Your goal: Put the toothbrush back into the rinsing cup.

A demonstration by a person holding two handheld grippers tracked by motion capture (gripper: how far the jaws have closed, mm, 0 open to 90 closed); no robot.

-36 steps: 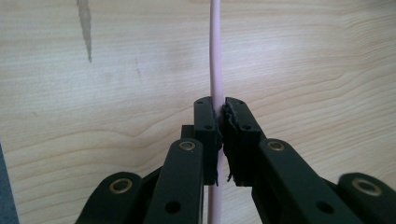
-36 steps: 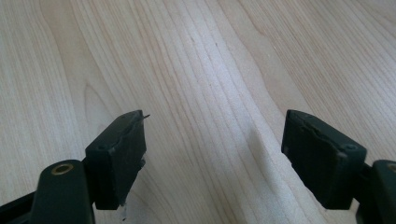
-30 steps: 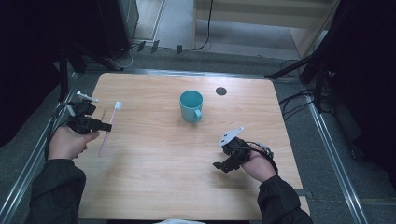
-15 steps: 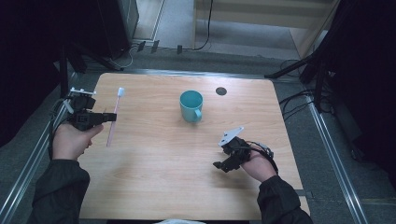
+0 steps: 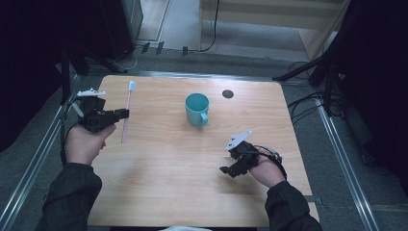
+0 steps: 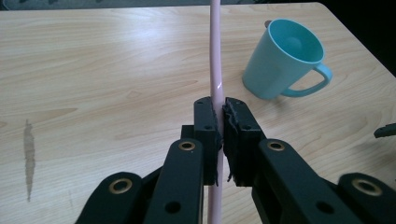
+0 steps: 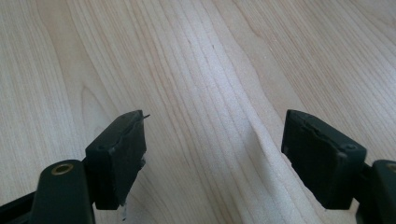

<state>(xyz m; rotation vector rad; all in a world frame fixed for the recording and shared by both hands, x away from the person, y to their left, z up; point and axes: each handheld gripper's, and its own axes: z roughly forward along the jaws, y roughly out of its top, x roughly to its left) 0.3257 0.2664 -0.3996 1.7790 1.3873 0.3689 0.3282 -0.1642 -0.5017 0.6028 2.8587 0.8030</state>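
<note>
- High view: since the earlier frame my left gripper (image 5: 122, 114) has carried the pink toothbrush (image 5: 127, 113) nearer the teal mug (image 5: 197, 109), above the table (image 5: 159, 192).
- Left gripper view: jaws pinch the toothbrush handle (image 6: 215, 70).
- Right gripper view: right gripper (image 7: 212, 161) spread, empty.

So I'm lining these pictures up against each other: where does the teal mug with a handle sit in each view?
High view: the teal handled mug stands upright at the table's centre, toward the far edge.
Left gripper view: the mug is upper right, beyond the left claw that is shut on the pink toothbrush.
Right gripper view: not in it; the open right claw hangs over bare wood.
Shared landmark: the light wooden tabletop.
</note>
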